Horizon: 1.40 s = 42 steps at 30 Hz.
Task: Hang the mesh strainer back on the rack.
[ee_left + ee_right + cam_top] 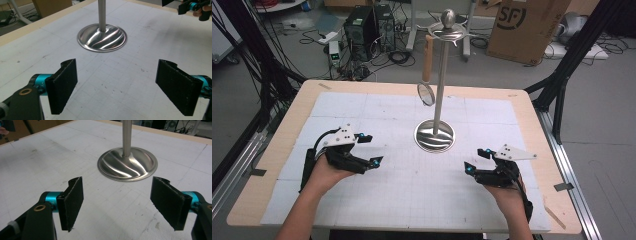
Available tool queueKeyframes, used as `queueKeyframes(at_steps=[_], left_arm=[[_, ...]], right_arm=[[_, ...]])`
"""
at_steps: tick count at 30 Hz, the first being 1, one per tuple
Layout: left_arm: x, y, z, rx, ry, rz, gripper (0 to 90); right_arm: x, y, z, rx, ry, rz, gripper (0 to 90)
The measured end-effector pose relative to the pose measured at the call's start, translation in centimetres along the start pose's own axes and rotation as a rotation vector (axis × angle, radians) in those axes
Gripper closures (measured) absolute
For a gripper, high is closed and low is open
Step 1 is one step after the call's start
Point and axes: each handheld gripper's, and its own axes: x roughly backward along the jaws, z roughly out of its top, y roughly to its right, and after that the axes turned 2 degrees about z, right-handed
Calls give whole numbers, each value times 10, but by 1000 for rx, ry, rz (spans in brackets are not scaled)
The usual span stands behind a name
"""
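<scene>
A steel stand (441, 75) rises from a round shiny base (434, 135) at the middle of the table. From one of its top hooks hangs a small strainer (426, 93) with a wooden handle (428, 57). My left gripper (370, 150) rests low on the white mat, left of the base, open and empty. To the right of the base my right gripper (476, 160) is also open with nothing in it. The base (102, 37) lies ahead of the left gripper (117, 85). The same base (127, 163) lies ahead of the right gripper (125, 203).
A white gridded mat (407, 190) covers a wooden table (282, 135). Beyond the far edge are computer towers (369, 25), cables and a cardboard box (527, 27). Black frame posts (562, 80) stand at both sides of the table.
</scene>
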Motion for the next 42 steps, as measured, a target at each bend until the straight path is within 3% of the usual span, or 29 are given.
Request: queueKeyframes(at_steps=[8, 10, 16, 42], left_arm=[[4, 7, -20, 19, 14, 17, 175], [6, 8, -21, 14, 5, 25, 174], [14, 10, -19, 28, 47, 16, 173], [15, 9, -25, 39, 32, 18, 173]], right_arm=[[-1, 1, -1, -5, -6, -2, 258], [-2, 1, -2, 1, -9, -1, 258], [-5, 1, -2, 7, -17, 4, 258], [-8, -2, -2, 14, -33, 12, 258]])
